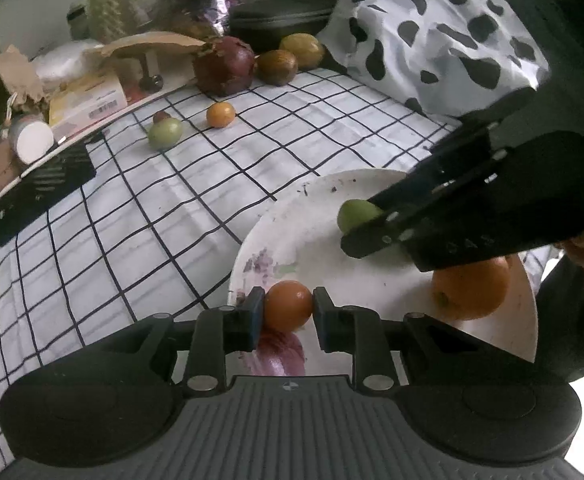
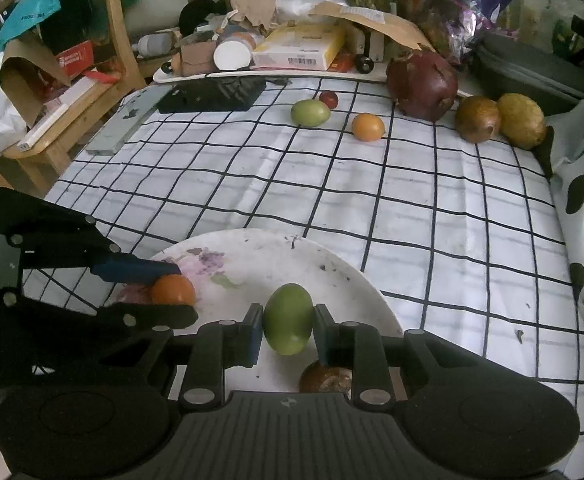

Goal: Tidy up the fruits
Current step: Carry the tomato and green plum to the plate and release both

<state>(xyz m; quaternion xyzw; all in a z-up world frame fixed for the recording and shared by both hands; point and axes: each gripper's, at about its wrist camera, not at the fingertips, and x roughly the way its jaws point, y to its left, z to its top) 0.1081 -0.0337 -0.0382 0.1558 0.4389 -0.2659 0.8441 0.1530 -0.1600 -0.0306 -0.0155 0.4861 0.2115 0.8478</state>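
Both grippers tilt steeply down over the white plate (image 2: 344, 276) at the near edge of the bench. The left gripper (image 1: 287, 308) has its jaws narrowed onto a small orange fruit (image 1: 288, 305), pads pressing it on both sides, just above the plate's left rim. The right gripper (image 2: 287, 330) clamps a green fruit (image 2: 287, 319) the same way, over the middle of the plate.

A bigger orange (image 1: 470, 290) lies on the plate's right side, partly covered by the right gripper's body. A brown fruit (image 2: 326, 378) under the right gripper is cut off, so I cannot tell what it is.

Far across the checked cloth (image 2: 412, 208) sit a green fruit, a small red one, an orange one, a large dark red fruit (image 2: 422, 84) and two brownish-yellow ones. Clutter beyond is blurred.
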